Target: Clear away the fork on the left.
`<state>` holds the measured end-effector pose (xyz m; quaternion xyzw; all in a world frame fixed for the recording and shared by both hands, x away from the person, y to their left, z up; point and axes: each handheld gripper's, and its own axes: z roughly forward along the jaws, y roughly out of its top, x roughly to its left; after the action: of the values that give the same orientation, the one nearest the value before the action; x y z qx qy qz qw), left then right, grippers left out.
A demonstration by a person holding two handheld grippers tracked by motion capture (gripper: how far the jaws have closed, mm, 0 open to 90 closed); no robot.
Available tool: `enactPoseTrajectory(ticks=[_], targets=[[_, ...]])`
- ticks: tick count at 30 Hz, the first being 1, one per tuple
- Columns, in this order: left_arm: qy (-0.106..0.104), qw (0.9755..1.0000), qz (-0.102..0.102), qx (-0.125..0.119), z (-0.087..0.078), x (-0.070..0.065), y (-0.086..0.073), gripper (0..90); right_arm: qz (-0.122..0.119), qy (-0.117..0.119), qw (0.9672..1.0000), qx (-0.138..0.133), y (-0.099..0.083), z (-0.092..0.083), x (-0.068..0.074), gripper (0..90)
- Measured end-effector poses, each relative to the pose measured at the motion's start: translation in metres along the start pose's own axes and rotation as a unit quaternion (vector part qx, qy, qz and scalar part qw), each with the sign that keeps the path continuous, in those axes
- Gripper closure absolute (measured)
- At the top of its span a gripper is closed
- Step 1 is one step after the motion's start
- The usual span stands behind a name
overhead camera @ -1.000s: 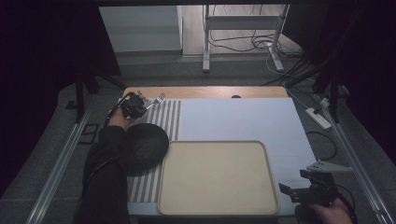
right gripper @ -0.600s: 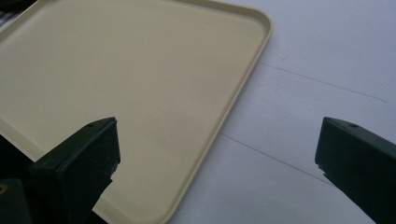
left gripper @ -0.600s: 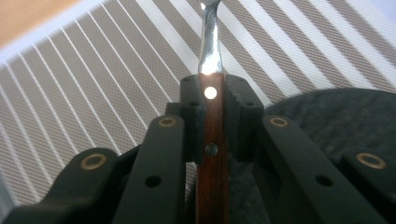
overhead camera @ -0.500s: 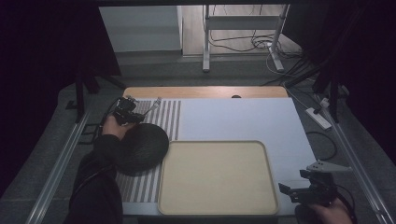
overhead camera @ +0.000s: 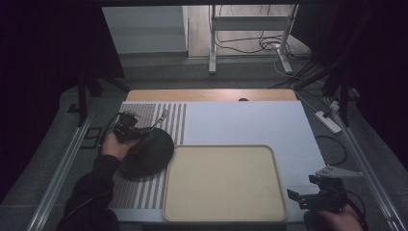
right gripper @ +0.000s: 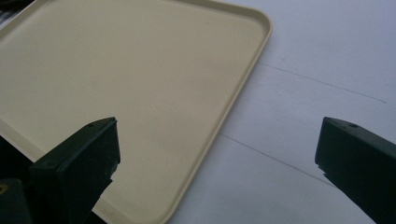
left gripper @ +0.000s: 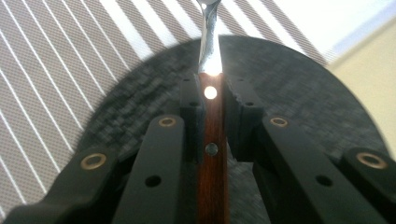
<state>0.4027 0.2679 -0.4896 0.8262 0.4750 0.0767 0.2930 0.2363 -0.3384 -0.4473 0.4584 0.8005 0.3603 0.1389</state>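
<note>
- The left gripper (left gripper: 212, 112) is clamped on a fork (left gripper: 211, 140); its two black jaws press on both sides of the brown wooden handle, which has small rivets.
- The metal neck of the fork comes out beyond the jaw tips and shines bright; the prongs are cut off by the top edge of the left gripper view.
- In the high view, the left gripper (overhead camera: 139, 134) is over the left part of the table, and the fork (overhead camera: 160, 119) points away from the person, with its prongs above the striped placemat (overhead camera: 144, 115).
- Under the held fork there is a dark round plate (left gripper: 299, 98). The same plate (overhead camera: 151, 154) lies on the striped placemat, just beside the left edge of the beige tray (overhead camera: 223, 183).
- I cannot tell if the fork touches the plate or is a little above it.
- The right gripper (overhead camera: 312, 196) is at the near right corner of the table, in the person's right hand (overhead camera: 337, 222).
- Its jaws stand wide apart, with nothing between them; in the right gripper view they frame the rim of the tray (right gripper: 238, 88) and the white table cover (right gripper: 308, 60).
</note>
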Motion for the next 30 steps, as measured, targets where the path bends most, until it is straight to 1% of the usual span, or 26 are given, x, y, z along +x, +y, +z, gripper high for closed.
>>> enactPoseTrajectory(ticks=[5,7,9,16,22,28,30], targets=[[-0.007,0.9999,-0.001,-0.011,-0.014,-0.017,-0.013,77.7,-0.003,-0.001,1.0000,-0.001,0.000,0.000,0.001,0.6],[-0.013,0.9997,-0.008,-0.018,-0.019,-0.023,-0.019,77.8,-0.003,-0.001,1.0000,-0.001,0.000,0.000,0.001,0.6],[-0.014,0.9996,-0.009,-0.022,-0.023,-0.030,-0.024,77.8,-0.003,-0.001,1.0000,-0.001,0.000,0.000,0.001,0.6],[-0.022,0.9993,-0.017,-0.025,-0.034,-0.052,-0.041,77.8,-0.006,-0.002,1.0000,-0.002,0.000,0.000,0.002,0.6],[-0.022,0.9988,-0.027,-0.035,-0.043,-0.068,-0.056,77.7,-0.008,-0.001,1.0000,-0.003,0.000,0.000,0.002,0.6],[-0.016,0.9988,-0.022,-0.041,-0.050,-0.085,-0.063,77.7,-0.009,-0.001,1.0000,-0.002,0.000,0.000,0.002,0.6],[-0.018,0.9985,-0.026,-0.045,-0.053,-0.089,-0.065,77.7,-0.010,-0.001,0.9999,-0.001,0.000,0.000,0.003,0.6]])
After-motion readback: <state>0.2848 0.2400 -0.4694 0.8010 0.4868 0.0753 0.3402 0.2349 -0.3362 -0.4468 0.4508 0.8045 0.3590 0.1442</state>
